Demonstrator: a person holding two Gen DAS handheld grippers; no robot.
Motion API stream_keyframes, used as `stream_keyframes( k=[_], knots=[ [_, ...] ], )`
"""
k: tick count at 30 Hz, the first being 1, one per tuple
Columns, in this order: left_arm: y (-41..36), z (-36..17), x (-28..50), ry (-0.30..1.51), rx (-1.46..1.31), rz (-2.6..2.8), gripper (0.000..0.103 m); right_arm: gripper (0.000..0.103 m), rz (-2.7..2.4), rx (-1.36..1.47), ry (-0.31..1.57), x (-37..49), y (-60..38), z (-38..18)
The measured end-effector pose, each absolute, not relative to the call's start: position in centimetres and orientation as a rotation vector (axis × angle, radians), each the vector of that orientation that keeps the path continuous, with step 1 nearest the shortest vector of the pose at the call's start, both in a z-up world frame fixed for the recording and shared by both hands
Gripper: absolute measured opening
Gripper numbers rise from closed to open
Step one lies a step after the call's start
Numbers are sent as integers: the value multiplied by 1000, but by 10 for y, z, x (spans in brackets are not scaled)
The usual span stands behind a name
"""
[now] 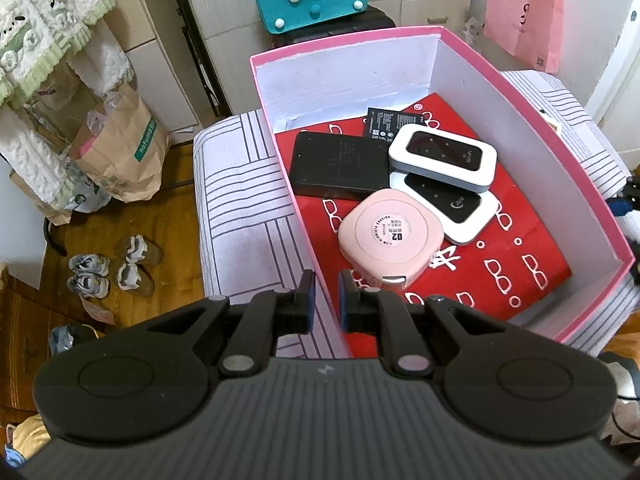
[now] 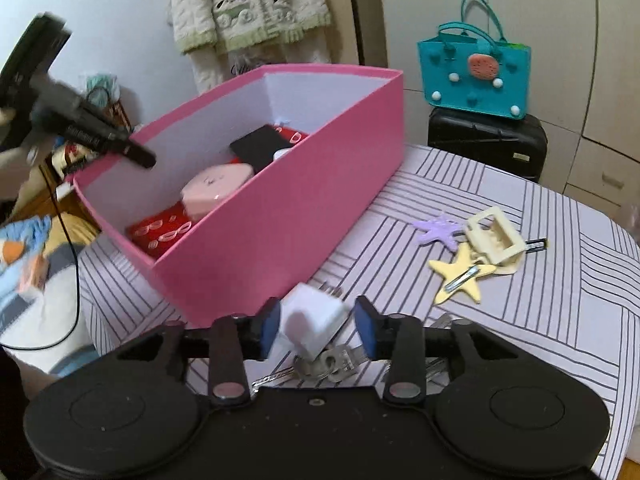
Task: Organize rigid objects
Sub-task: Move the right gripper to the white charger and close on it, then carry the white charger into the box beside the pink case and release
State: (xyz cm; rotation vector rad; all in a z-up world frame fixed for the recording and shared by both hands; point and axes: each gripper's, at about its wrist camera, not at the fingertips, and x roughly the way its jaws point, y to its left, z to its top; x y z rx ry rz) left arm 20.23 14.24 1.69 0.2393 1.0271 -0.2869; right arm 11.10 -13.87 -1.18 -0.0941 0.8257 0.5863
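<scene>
A pink box (image 1: 568, 168) with white inner walls stands on a striped table. Inside on a red sheet lie a black device (image 1: 336, 166), two white-and-black devices (image 1: 444, 158), a black card and a pink rounded case (image 1: 390, 236). My left gripper (image 1: 326, 294) hovers over the box's near left wall, fingers nearly together and empty. My right gripper (image 2: 318, 322) sits low over the table beside the box (image 2: 280, 216), its jaws spread around a white charger plug (image 2: 314, 320) that lies over some keys (image 2: 332, 362). The left gripper (image 2: 138, 154) shows over the box.
On the striped table (image 2: 540, 312) right of the box lie a purple star clip (image 2: 438, 230), a yellow star clip (image 2: 460, 276), a cream claw clip (image 2: 496, 236) and a hairpin. A teal bag (image 2: 474, 76) sits on a black case behind. Paper bags and shoes are on the floor.
</scene>
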Motion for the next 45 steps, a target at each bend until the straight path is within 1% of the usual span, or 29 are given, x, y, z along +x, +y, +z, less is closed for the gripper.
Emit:
stream_keyframes(
  k=[3,6,9,10,11,13,16,17,18,22,27,30,34,36,39,45],
  knots=[
    [141,15,204,1032,240,-282,11,64,601,-138,825,109,-130,-19],
    [142,16,204,1035,243,-281,11,70,601,-227,819,109,-121,-27],
    [143,16,205,1033,248,-258,11,72,655,-306,831,110,-114,-37],
    [144,16,206,1031,245,-244,11,72,675,-334,823,110,-113,-39],
    [146,16,207,1031,242,-237,11,75,684,-367,807,111,-112,-42],
    [148,16,207,1039,229,-227,11,76,694,-385,765,114,-114,-44],
    [144,15,204,1040,247,-225,10,75,677,-339,773,125,-120,-44],
    [143,14,203,1044,249,-228,10,72,670,-321,774,128,-122,-44],
    [143,13,204,1052,248,-230,10,61,665,-304,781,131,-124,-45],
    [143,14,204,1060,251,-239,7,61,596,-230,824,142,-128,-43],
    [142,22,201,1048,264,-240,7,61,530,-184,781,149,-140,-26],
    [147,26,204,1053,220,-232,6,61,514,-178,706,143,-140,0],
    [158,26,211,1069,120,-230,7,62,566,-141,566,135,-131,49],
    [158,26,212,1075,104,-224,6,62,640,-127,542,138,-120,66],
    [159,26,213,1072,119,-236,6,62,746,-146,608,149,-92,71],
    [159,27,218,1111,102,-233,7,62,922,-78,993,205,-23,50]
  ],
)
